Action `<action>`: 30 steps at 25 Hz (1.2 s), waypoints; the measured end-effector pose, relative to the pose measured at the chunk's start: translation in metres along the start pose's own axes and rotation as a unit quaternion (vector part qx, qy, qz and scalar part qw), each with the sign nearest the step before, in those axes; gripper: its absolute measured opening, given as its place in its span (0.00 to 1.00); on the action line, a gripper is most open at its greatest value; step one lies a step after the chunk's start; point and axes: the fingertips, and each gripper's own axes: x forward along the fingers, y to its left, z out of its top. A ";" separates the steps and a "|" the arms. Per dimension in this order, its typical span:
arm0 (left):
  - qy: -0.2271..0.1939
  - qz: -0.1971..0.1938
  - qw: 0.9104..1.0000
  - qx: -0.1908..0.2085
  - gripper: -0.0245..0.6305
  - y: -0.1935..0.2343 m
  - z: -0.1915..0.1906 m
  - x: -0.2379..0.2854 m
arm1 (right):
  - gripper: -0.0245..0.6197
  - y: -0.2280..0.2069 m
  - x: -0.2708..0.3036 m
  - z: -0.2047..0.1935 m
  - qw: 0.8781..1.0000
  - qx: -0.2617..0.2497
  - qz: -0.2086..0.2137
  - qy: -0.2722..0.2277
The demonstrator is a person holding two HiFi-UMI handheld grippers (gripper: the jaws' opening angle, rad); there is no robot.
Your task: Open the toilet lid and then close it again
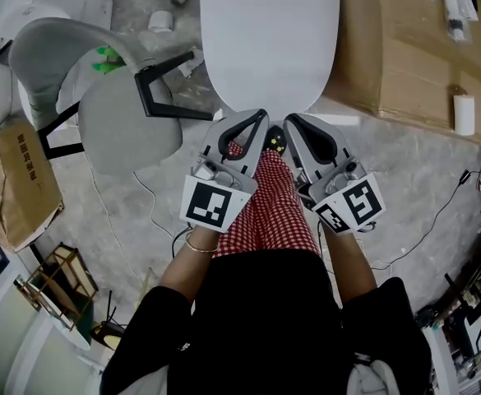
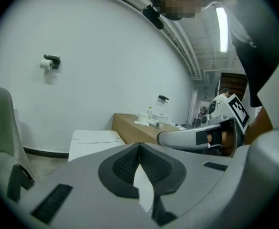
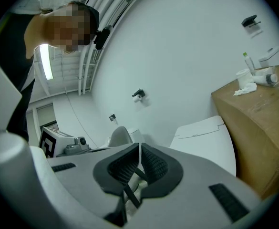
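The person stands facing the toilet with both tools held close in front of the body, side by side. The left tongs (image 1: 255,120) have their jaws pressed together at the tips, and nothing is caught between the dark ribbed pads (image 2: 122,168). The right tongs (image 1: 296,122) are the same, tips meeting and gripping nothing. They lean a little towards each other, so the two noses sit just beside one another above the red checked trousers (image 1: 269,204).

The toilet lid (image 1: 269,31) lies straight ahead of both tongs, down flat over the bowl, white and smooth. Seen from above, its near edge is just past the tips. Each tool's own camera shows it as a low white slab some way beyond the jaws, and neither tool is in contact with it.

Off to the right of the right tongs stands a big cardboard box (image 1: 404,48) with bottles and crumpled paper (image 3: 246,82) on top. Off to the left of the left tongs is a grey chair (image 1: 100,81) on black legs. A smaller cardboard carton (image 1: 18,188) sits further left and back towards the person. A thin cable (image 1: 421,237) trails over the concrete floor (image 1: 421,163) on the right-hand side. On the white wall beyond the toilet, up and to the left of the left tongs, hangs a paper roll holder (image 2: 48,62)
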 end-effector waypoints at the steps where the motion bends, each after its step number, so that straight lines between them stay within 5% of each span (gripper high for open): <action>1: -0.001 0.000 1.000 -0.012 0.04 0.002 -0.002 -0.001 | 0.08 0.000 0.001 -0.003 1.000 0.000 -0.001 0.002; 30: 0.040 -0.004 0.998 -0.049 0.04 0.012 -0.068 0.006 | 0.08 -0.009 0.015 -0.058 0.999 0.021 -0.011 0.043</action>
